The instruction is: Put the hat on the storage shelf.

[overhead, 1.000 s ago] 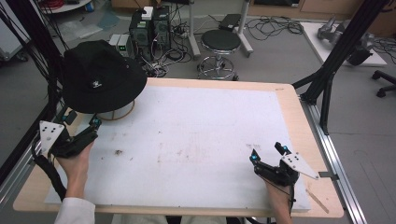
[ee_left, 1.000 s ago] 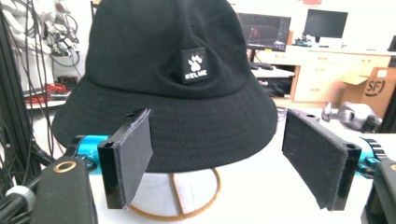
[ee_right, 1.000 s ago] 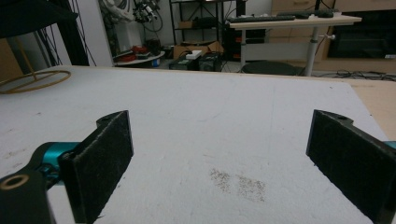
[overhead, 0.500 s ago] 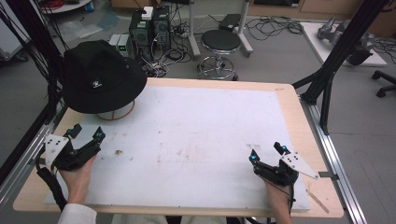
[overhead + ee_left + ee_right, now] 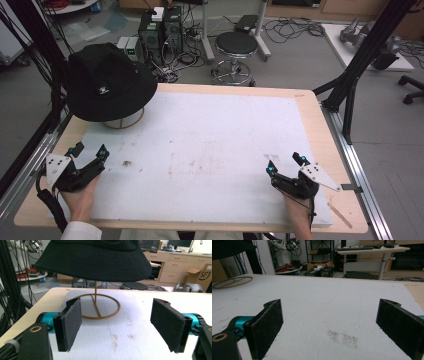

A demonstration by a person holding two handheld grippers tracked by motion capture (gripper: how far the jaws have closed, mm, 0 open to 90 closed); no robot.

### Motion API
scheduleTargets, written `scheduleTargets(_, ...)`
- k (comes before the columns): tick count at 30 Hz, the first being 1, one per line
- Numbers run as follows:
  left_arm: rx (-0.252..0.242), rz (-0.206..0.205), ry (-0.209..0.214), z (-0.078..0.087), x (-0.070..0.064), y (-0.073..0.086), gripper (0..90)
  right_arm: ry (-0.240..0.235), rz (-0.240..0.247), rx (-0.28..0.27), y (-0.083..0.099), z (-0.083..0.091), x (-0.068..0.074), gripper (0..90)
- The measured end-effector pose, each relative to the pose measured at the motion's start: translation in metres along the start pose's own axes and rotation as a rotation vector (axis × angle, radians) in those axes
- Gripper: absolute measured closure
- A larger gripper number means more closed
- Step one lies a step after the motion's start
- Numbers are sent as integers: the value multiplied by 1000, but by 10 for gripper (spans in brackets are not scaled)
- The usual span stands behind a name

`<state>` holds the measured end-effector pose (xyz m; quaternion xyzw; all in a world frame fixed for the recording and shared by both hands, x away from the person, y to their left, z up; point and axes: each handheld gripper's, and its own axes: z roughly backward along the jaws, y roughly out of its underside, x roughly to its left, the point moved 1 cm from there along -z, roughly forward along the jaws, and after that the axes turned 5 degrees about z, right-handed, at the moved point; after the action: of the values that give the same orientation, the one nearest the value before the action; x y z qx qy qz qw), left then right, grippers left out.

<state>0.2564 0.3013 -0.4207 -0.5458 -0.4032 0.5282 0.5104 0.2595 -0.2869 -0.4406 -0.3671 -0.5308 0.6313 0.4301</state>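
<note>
A black bucket hat [image 5: 106, 87] rests on a thin brass stand [image 5: 125, 121] at the table's far left corner. In the left gripper view the black bucket hat [image 5: 96, 258] hangs over the stand's ring base [image 5: 101, 307], straight ahead of the jaws. My left gripper [image 5: 90, 151] is open near the table's left front, well short of the hat, with nothing between its pads [image 5: 72, 321]. My right gripper [image 5: 285, 164] stands open at the right front, held just above the white mat. Its pads [image 5: 267, 326] are wide apart and hold nothing.
A white mat [image 5: 210, 145] covers most of the wooden table [image 5: 330, 150]. Faint brown smudges [image 5: 127, 163] mark the mat. Beyond the far edge are a round stool [image 5: 236, 45], computer boxes [image 5: 160, 30] and cables. Black frame posts [image 5: 360, 55] rise at the right.
My left gripper has drawn back toward the table's front left edge, away from the hat. The right gripper has stayed where it was, open.
</note>
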Motion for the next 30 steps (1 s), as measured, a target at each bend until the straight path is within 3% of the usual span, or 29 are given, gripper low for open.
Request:
scheduleTargets(4,5,-9,-3,-1,1,1,254,-5,-5,8,0,0,1,65)
scheduleTargets(30,8,35,4,-2,6,5,257,-10,-13,15,2,1,-1,65)
